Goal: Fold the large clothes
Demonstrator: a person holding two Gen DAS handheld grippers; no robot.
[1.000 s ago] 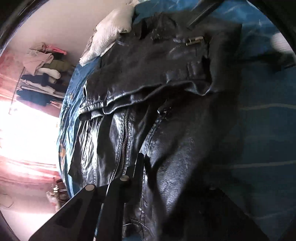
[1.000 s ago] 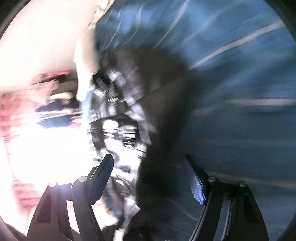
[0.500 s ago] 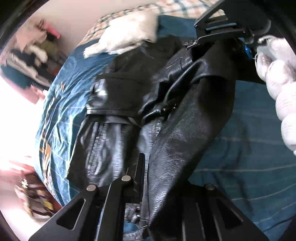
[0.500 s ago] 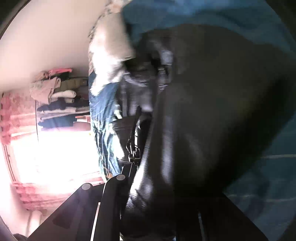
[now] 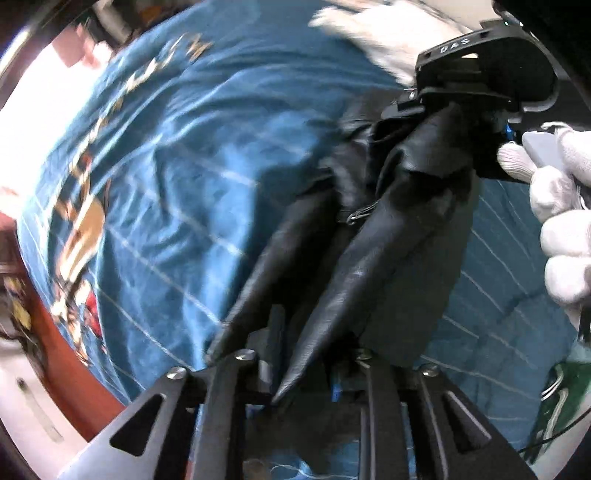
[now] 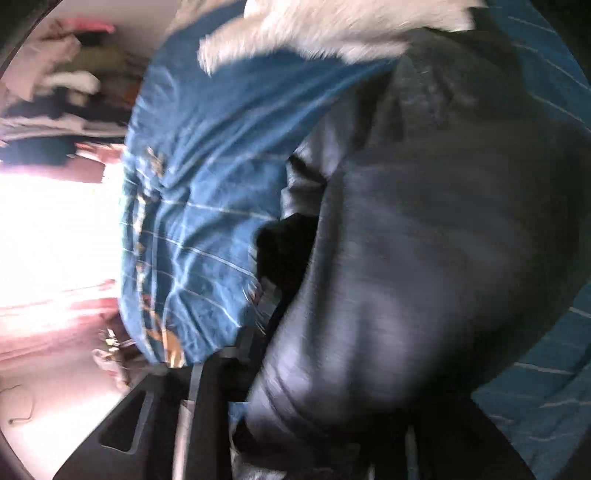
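A black leather jacket (image 5: 373, 236) hangs stretched between my two grippers above a blue bedspread (image 5: 177, 155). My left gripper (image 5: 306, 373) is shut on one edge of the jacket. My right gripper (image 5: 458, 107), held by a white-gloved hand (image 5: 557, 206), is shut on the other end at the upper right of the left wrist view. In the blurred right wrist view the jacket (image 6: 424, 258) fills the right half and hides my right gripper's (image 6: 314, 417) fingertips.
A white fluffy pillow (image 6: 332, 29) lies at the head of the bed (image 6: 192, 184). Clothes hang on a rack (image 6: 55, 92) by a bright window. The bed's red-brown side (image 5: 62, 354) and pale floor show at lower left.
Both grippers have lifted the jacket off the bed and swung it to the right. The right gripper went from open to shut on the jacket. The bedspread beneath now shows.
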